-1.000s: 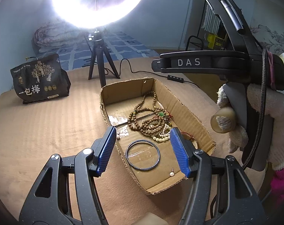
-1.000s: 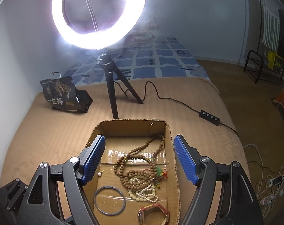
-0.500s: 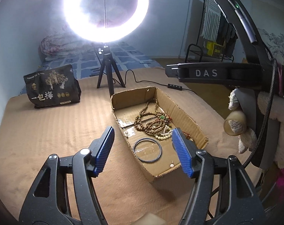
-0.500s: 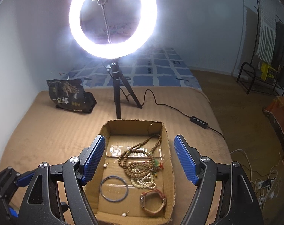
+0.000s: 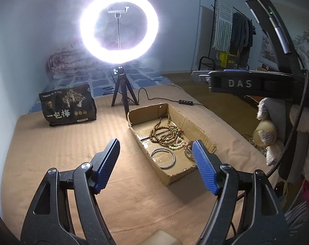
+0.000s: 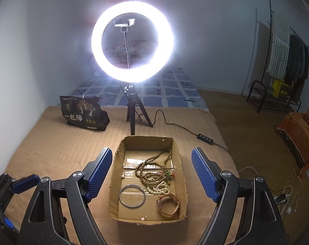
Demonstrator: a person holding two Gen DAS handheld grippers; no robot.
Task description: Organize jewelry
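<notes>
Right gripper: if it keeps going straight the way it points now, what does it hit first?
Probably the cardboard box, landing on the wooden bead strands. The right gripper holds nothing, its jaws opening; depth is uncertain.

1. The claw pads [image 6: 98,175] are ribbed blue on black frames.
2. The cardboard box [image 6: 113,183] is plain brown.
3. The bead strands [image 6: 154,171] are brown and cream, with one green bead.
4. The bag [image 6: 83,113] is black with gold trees and white characters.
5. The blanket [image 6: 52,143] is tan with faint stripes.
6. The sheet [image 6: 170,89] behind is blue-checked.

Open cardboard box [image 6: 113,185] on the tan bedcover, inside it tangled wooden beads [image 6: 152,169], grey bangle [image 6: 132,198], brown-strapped watch [image 6: 167,204], all flat
</notes>
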